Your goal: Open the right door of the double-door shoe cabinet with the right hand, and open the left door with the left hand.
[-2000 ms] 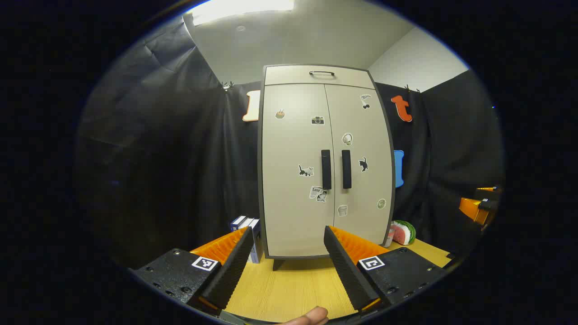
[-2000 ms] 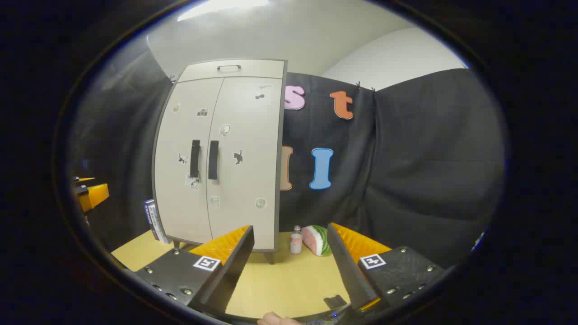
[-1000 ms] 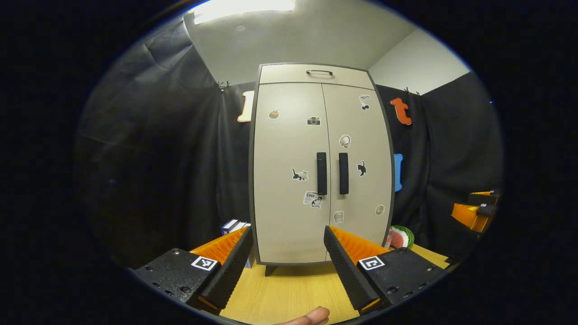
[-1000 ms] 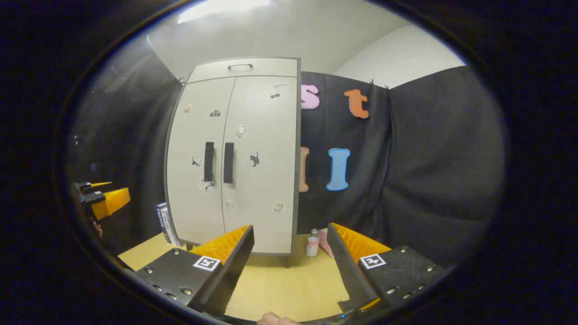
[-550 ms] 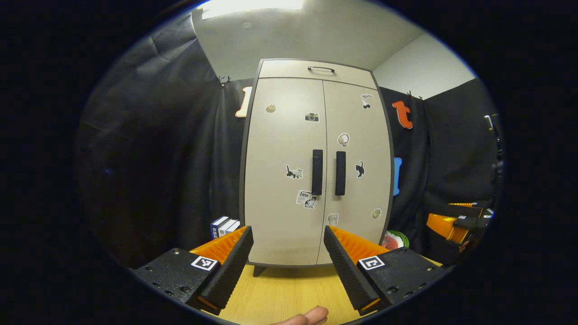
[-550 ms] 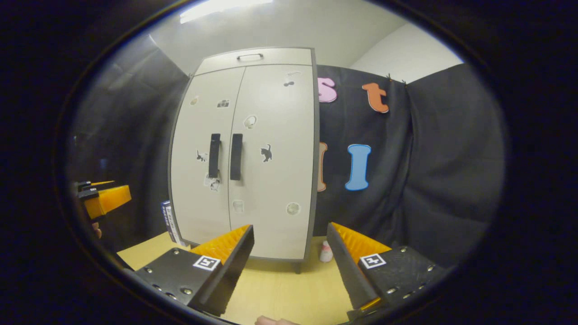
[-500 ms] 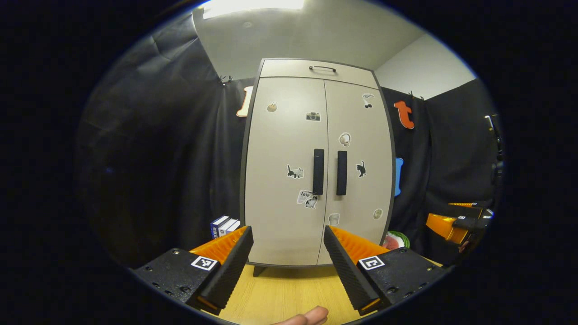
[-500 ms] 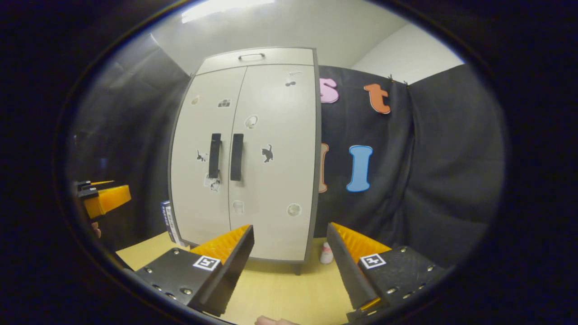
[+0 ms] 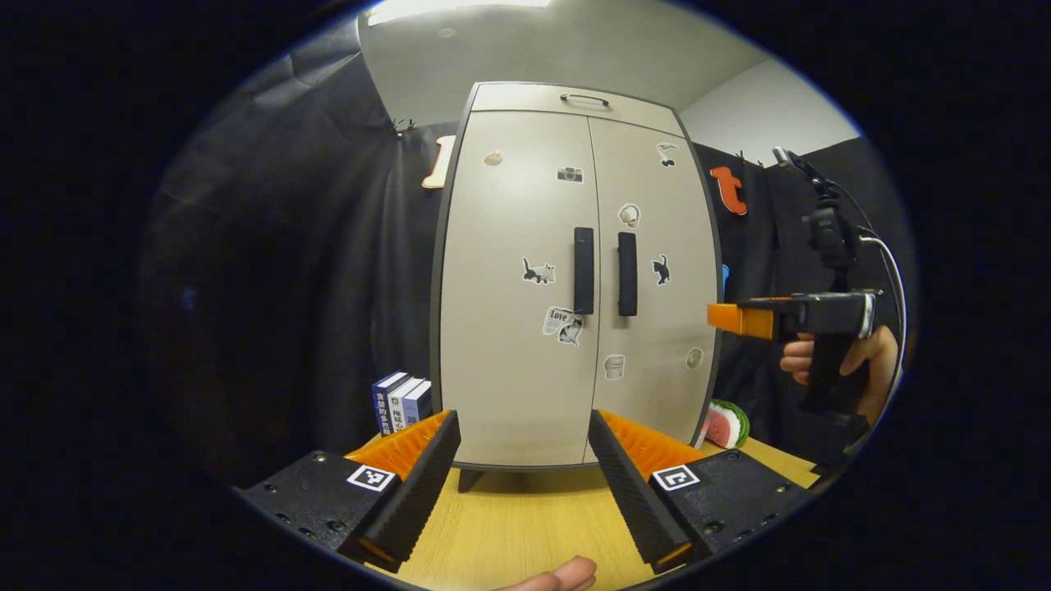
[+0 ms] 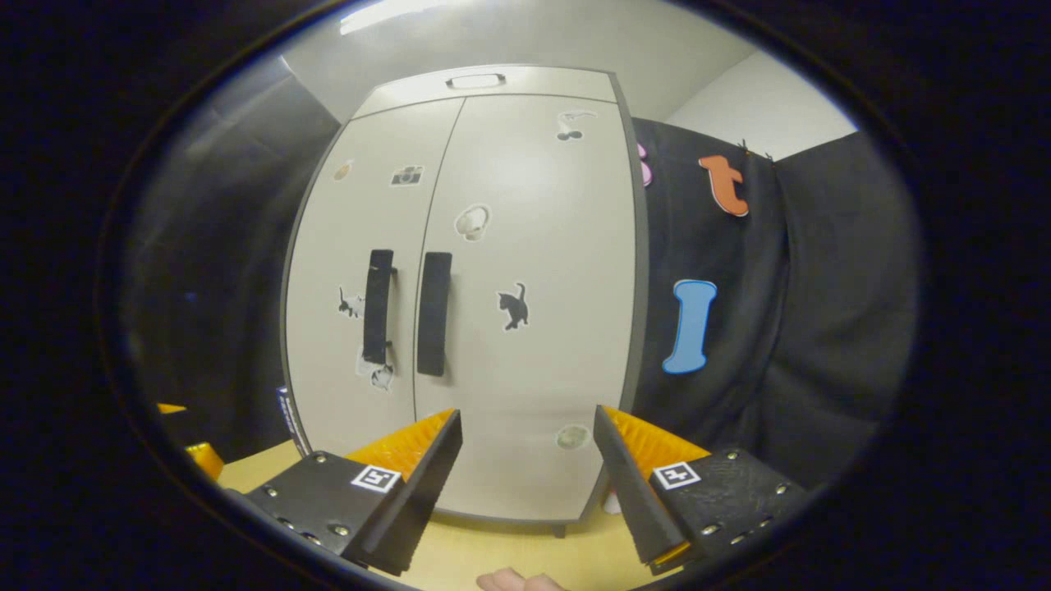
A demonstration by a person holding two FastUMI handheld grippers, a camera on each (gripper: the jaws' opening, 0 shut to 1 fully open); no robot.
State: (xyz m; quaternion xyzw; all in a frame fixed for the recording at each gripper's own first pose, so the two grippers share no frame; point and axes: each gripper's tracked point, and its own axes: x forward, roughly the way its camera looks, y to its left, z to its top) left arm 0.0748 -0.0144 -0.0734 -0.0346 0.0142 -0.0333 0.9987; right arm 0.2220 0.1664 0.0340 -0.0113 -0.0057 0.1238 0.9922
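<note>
The beige double-door shoe cabinet [image 9: 575, 271] stands on the wooden table with both doors shut. Two black vertical handles sit side by side at mid-height: the left door's handle [image 9: 583, 259] and the right door's handle [image 9: 627, 263]. My left gripper [image 9: 521, 484] is open, low in front of the cabinet's base. In the left gripper view the right gripper [image 9: 743, 318] is held by a hand [image 9: 829, 357] at handle height, beside the cabinet's right edge. In the right gripper view the cabinet [image 10: 525, 287] looms close, its right handle [image 10: 433, 313] up and left of my open right gripper [image 10: 525, 484].
Several books [image 9: 401, 402] stand left of the cabinet's foot. A watermelon slice [image 9: 727, 423] lies to its right on the yellow wooden table [image 9: 525, 525]. The cabinet has a top drawer with a small handle [image 9: 585, 99]. A fingertip [image 9: 566, 574] shows at the bottom edge.
Both grippers have moved closer to the cabinet. The right gripper has risen from low at the side to handle height and swung toward the right door. Both doors remain shut.
</note>
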